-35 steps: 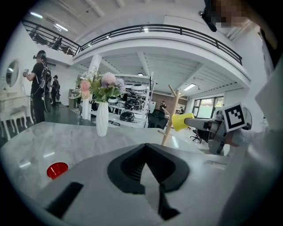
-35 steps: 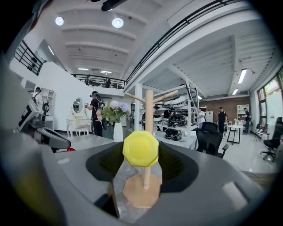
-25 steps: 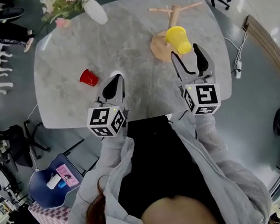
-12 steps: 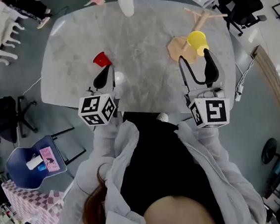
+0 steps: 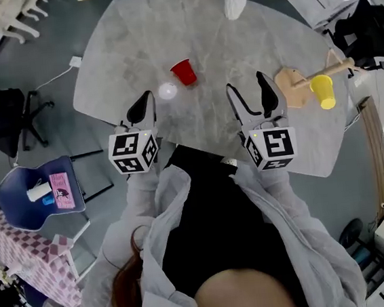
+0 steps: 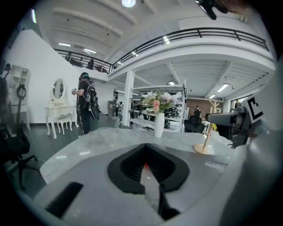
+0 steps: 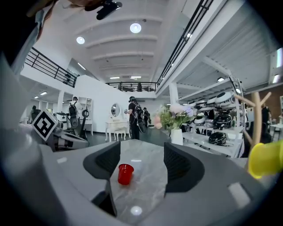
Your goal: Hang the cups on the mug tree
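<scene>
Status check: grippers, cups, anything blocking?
Left gripper shut, empty; right gripper open, empty. Yellow cup on mug tree; red cup upright on table. Nothing blocking it.

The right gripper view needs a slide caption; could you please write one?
Open right gripper facing an upright red cup on the table; yellow cup hanging on the mug tree.

Count: 1 red cup (image 5: 183, 72), 1 yellow cup (image 5: 323, 92), 1 mug tree (image 5: 289, 82), 1 vase (image 5: 236, 0). My tools: 2, left tool (image 5: 146, 97) and right tool (image 5: 246, 82).
</scene>
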Tool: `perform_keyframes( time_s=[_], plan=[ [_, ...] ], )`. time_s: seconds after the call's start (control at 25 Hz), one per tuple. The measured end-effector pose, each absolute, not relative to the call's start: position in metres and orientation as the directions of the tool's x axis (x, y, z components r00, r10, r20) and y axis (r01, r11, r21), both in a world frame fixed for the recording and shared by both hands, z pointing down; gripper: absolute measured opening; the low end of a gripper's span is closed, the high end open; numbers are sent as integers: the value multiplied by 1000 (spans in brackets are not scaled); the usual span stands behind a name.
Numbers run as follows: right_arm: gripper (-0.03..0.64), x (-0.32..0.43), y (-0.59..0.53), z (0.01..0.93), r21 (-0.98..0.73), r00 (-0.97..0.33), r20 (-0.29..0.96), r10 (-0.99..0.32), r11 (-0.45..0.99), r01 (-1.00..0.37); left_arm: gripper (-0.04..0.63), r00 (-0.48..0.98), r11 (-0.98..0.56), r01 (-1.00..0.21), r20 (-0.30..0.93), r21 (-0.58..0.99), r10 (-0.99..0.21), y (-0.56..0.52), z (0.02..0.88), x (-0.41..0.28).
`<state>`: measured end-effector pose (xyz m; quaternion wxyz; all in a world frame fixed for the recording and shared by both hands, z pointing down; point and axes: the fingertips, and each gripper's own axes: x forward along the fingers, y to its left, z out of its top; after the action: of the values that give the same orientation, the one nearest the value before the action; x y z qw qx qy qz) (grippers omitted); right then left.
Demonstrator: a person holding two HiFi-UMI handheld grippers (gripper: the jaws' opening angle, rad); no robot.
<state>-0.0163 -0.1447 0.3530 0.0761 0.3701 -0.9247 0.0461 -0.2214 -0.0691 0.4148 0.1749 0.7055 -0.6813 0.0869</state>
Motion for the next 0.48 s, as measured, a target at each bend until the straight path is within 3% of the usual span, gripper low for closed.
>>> perform_keyframes(
  time_s=[0.24,0.48],
  plan=[
    [307,-98,-149,408,-83,-739,303,-602,756,-649,3,10,55,-987,396,152,-918,-47,432,-295],
    [307,-145,-156,473,-80,-698,445,-561,751,-655,3,52,47,-976,438,213,-897,-41,469,-335]
  ],
)
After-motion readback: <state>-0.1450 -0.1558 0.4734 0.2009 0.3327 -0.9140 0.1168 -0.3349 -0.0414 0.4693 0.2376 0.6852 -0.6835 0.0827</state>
